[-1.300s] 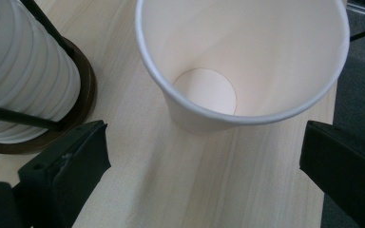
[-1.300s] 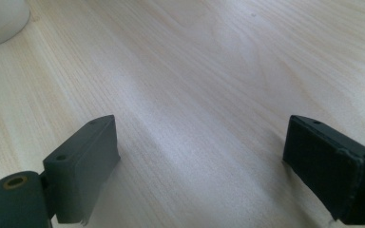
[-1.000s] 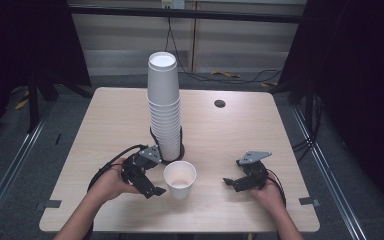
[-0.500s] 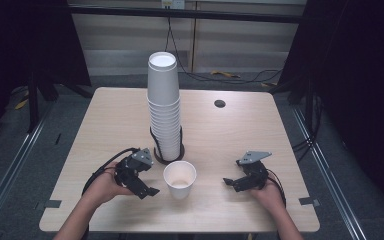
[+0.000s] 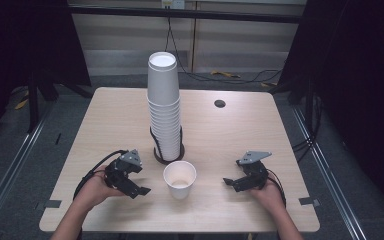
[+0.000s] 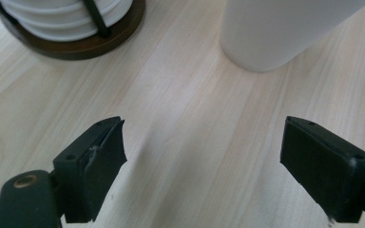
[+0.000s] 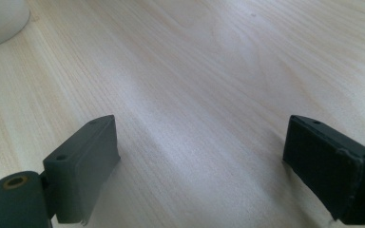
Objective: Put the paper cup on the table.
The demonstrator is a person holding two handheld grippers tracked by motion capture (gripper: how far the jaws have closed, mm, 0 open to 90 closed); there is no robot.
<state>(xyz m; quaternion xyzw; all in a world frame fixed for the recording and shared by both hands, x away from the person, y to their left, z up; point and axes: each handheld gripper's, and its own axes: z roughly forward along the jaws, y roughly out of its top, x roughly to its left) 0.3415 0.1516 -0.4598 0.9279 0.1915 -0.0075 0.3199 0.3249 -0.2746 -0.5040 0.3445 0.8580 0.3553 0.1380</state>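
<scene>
A single white paper cup [image 5: 180, 179] stands upright on the wooden table [image 5: 230, 130], in front of a tall stack of white cups [image 5: 163, 107] set in a dark round holder [image 5: 156, 156]. My left gripper [image 5: 138, 188] lies low to the left of the single cup, apart from it. Its jaws have just been closing, with nothing between them. In the left gripper view my left gripper [image 6: 204, 130] stands over bare wood, with the cup [image 6: 285, 33] and the holder's base [image 6: 76, 45] beyond. My right gripper [image 5: 231, 182] rests open to the right of the cup. In the right gripper view my right gripper [image 7: 202, 126] is over bare wood, and the cup [image 7: 0, 19] shows at top left.
A small dark round hole [image 5: 220, 103] sits in the table's far right part. Bare table top lies on both sides of the stack. The front edge [image 5: 180, 231] is close behind both hands. Cables lie on the floor past the far edge.
My left gripper has drawn back to the left, away from the single cup, and sunk a little. The right gripper, the cup and the stack have not moved.
</scene>
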